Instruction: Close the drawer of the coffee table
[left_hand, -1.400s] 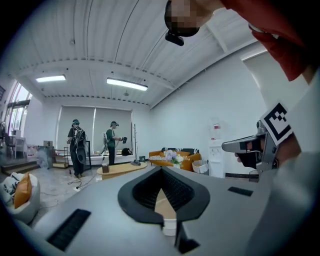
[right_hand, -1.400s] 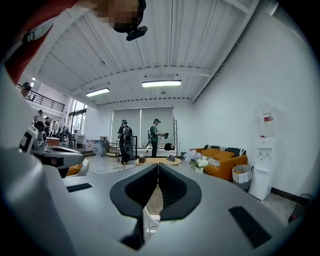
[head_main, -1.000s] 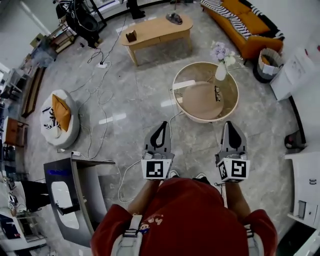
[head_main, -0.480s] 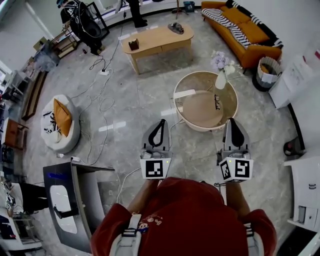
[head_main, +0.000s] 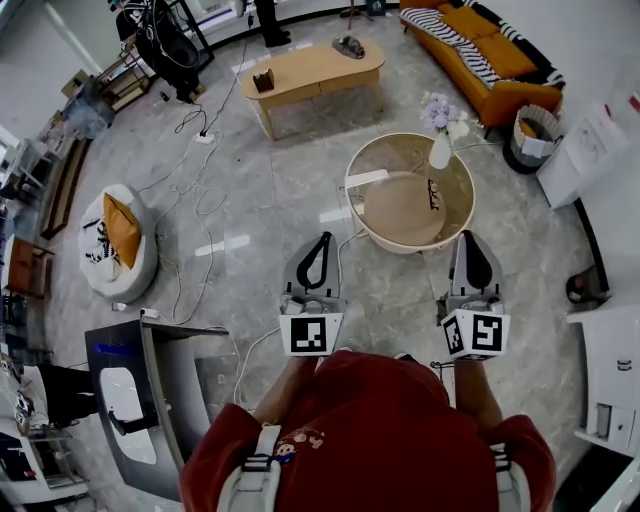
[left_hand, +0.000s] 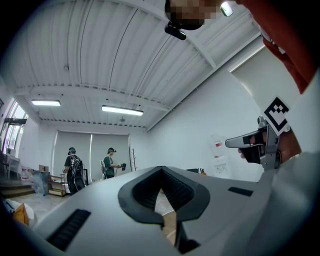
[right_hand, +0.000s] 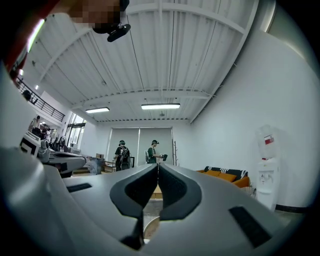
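The long wooden coffee table (head_main: 315, 68) stands far ahead across the grey floor, with a small box and a dark dish on top. Its drawer is too small to make out from here. My left gripper (head_main: 321, 240) and right gripper (head_main: 470, 237) are held side by side at waist height, pointing level toward the room, well short of the table. Both are shut with nothing between the jaws. In the left gripper view the left gripper (left_hand: 160, 169) has its tips together, and so does the right gripper (right_hand: 158, 165) in the right gripper view.
A round wooden table (head_main: 455, 225) with a white flower vase (head_main: 440, 150) sits just ahead of the grippers. An orange sofa (head_main: 485, 55) lines the right, cables (head_main: 195, 205) trail across the floor, a white pouf (head_main: 120, 245) lies left, and a grey stand (head_main: 165, 385) is close by.
Both grippers have risen slightly and stay shut. The head view has shifted a little, so the room sits slightly differently in the frame.
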